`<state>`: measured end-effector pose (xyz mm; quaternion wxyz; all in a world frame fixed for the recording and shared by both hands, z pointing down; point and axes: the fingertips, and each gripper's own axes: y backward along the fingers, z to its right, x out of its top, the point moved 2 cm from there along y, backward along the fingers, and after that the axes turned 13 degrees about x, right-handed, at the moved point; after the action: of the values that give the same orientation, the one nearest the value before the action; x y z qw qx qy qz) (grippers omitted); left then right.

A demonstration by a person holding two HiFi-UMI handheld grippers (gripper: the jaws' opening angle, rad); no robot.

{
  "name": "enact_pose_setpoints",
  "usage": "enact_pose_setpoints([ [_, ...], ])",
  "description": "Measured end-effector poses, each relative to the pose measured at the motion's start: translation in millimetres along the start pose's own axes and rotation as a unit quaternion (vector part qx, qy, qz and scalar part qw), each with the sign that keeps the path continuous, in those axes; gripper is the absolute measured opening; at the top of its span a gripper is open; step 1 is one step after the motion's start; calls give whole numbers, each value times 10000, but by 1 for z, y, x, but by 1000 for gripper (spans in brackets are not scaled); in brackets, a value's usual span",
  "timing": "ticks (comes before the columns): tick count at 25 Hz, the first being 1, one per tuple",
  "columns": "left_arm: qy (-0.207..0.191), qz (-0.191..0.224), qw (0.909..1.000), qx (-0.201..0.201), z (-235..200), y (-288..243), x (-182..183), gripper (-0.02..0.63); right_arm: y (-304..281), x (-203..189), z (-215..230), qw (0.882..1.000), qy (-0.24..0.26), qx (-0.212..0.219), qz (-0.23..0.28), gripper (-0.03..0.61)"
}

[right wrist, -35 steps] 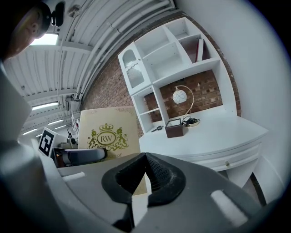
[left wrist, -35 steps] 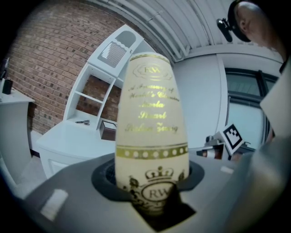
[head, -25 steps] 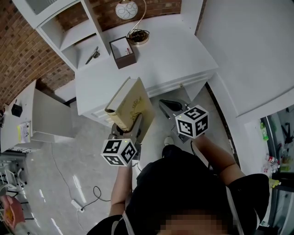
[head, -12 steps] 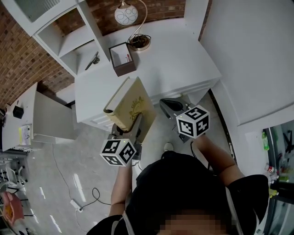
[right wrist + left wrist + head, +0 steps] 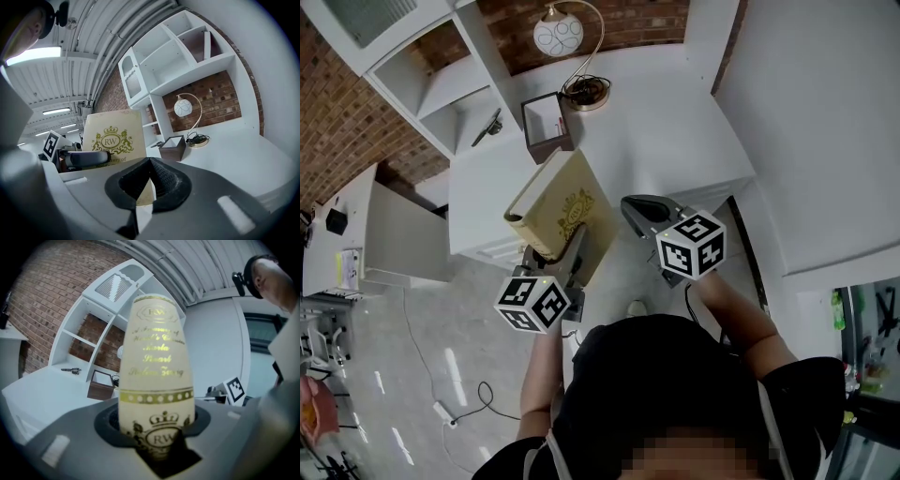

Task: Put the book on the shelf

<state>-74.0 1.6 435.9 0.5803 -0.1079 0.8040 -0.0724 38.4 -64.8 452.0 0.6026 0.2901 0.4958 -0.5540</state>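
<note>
A cream book [image 5: 558, 202] with gold print stands on end between the jaws of my left gripper [image 5: 564, 251], which is shut on its lower part. In the left gripper view its spine [image 5: 157, 376] fills the middle and hides what lies straight ahead. My right gripper [image 5: 632, 206] hangs beside the book on its right, shut, with nothing between its fingers [image 5: 149, 176]. The book's cover [image 5: 115, 136] shows to the left in the right gripper view. The white shelf unit [image 5: 441, 70] stands on the desk's far left.
A white desk [image 5: 675, 122] lies ahead, bearing a brown open box [image 5: 547, 120] and a globe lamp [image 5: 560, 36] with a coiled cord. A small dark tool [image 5: 487, 125] lies in a lower shelf bay. A low white cabinet [image 5: 394, 234] stands at the left.
Both grippers have moved toward the desk, the left one carrying the book along. The book now overlaps the desk's near edge, closer to the brown box.
</note>
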Motion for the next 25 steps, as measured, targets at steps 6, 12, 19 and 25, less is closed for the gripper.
enact_pose_setpoints([
  [6,-30,64,9998,191,1,-15,6,221,-7,9,16,9998,77,166,7,-6],
  [12,-16,72,9998,173,-8,-25,15,221,-26,18,20,9992,308,232,-74,-5],
  [19,-81,9,9999,-100,-20,-45,31,221,-48,34,27,9993,337,189,-15,-6],
  [25,-121,13,9993,-341,-32,-66,54,221,-71,59,40,9993,362,97,95,-5],
])
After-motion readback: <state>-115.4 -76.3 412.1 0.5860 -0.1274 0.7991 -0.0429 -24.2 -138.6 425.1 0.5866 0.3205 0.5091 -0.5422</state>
